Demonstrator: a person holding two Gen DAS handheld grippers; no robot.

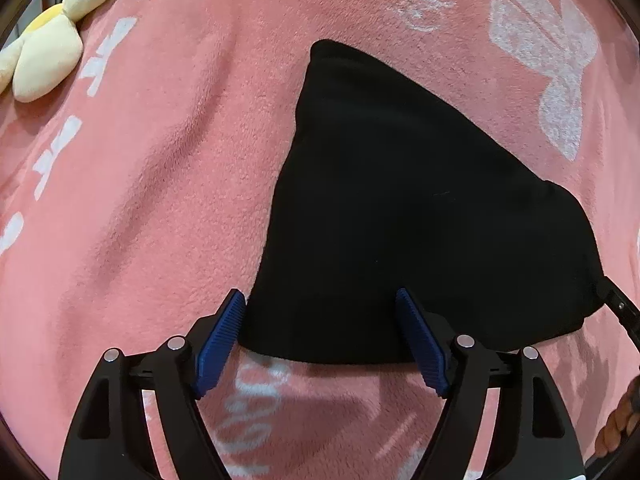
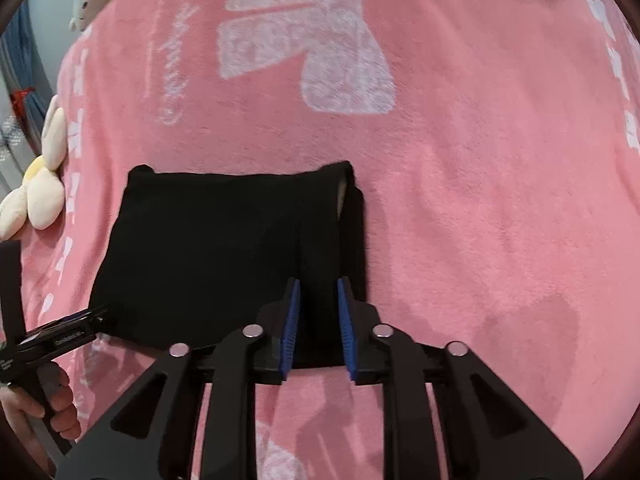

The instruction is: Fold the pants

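Under both my grippers lies a pink fleece blanket [image 1: 140,200], soft and napped, rumpled into shallow ridges and printed in white with a large bow [image 2: 312,44], script lettering and a border of small motifs. At its far left edge rests a plush flower [image 1: 48,52], cream petals around a yellow centre; my right wrist view shows the same flower at the blanket's edge, with a strip of blurred room beyond it that I cannot make out.

The pants [image 1: 400,220] lie flat on the blanket just ahead of me, folded into a compact black bundle. From the right side it reads as a near-square with slightly raised far corners and a lengthwise crease; a sliver of pale lining shows at its far right corner. The fabric is matte, fuzzy and dark enough to swallow most detail.

My left gripper [image 1: 320,340] is spread wide, its ribbed blue pads [image 1: 220,344] straddling the near left corner of the bundle without pressing it. My right gripper [image 2: 318,328] is narrow, its blue pads close on either side of the near edge; whether they pinch the cloth I cannot tell. My left hand [image 2: 48,404] shows low in the right view, wrapped around its black handle.
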